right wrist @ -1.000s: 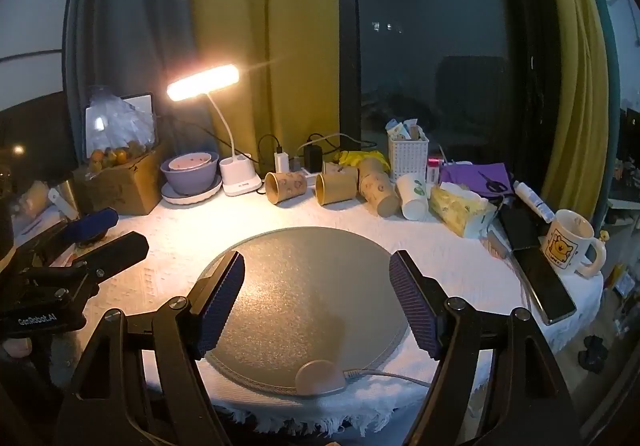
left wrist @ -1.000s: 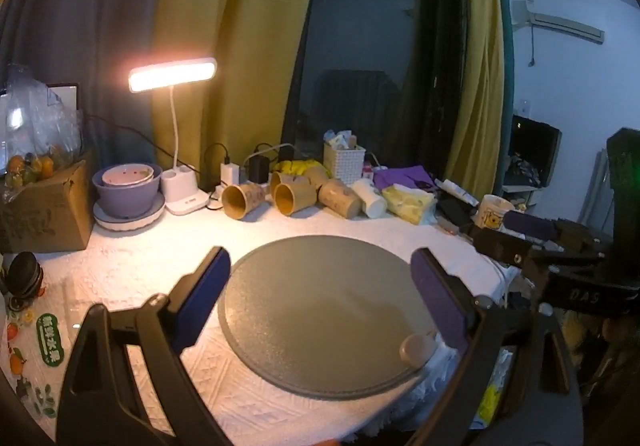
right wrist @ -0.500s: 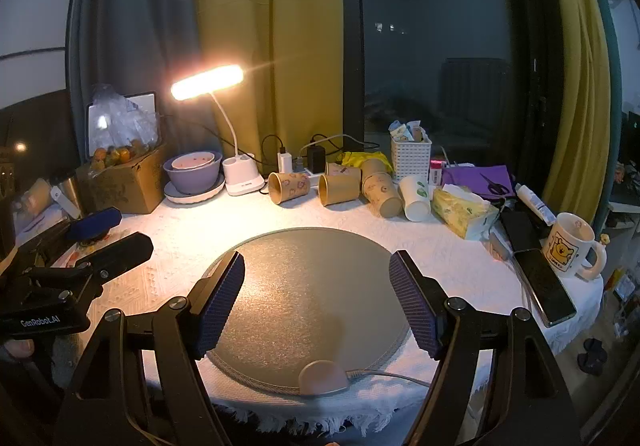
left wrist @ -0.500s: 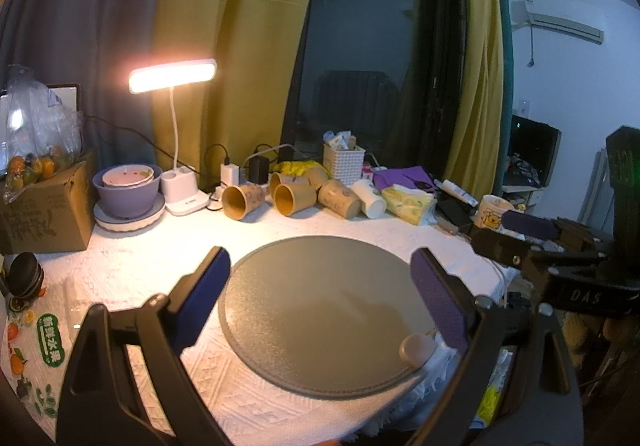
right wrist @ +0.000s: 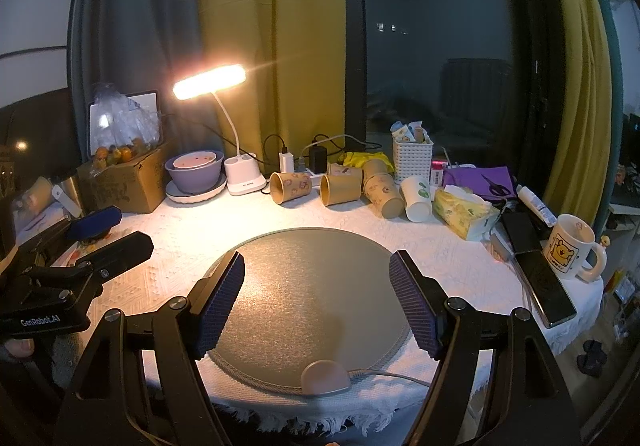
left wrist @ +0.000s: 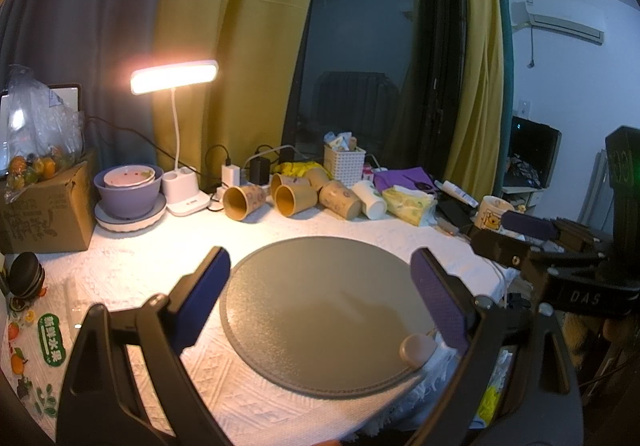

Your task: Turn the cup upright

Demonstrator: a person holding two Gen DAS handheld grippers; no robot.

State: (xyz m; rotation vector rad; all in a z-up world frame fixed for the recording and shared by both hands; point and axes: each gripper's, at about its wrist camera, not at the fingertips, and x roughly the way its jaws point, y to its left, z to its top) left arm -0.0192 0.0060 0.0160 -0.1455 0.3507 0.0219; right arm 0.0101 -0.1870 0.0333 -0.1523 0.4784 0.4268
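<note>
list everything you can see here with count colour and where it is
paper cups: five, four brown and one white, on their sides at the table's back
mat: one, grey, round, table centre
lamp: one, white, lit, back left
bowl: one, purple, beside the lamp base
box: one, brown, far left
basket: one, white, behind the cups
tissue pack: one, yellow, right of the cups
mug: one, white, right edge
left gripper: open, over the mat
right gripper: open, over the mat

Grey round mat, tan printed paper cups, yellow curtain

lit desk lamp, yellow curtains
</note>
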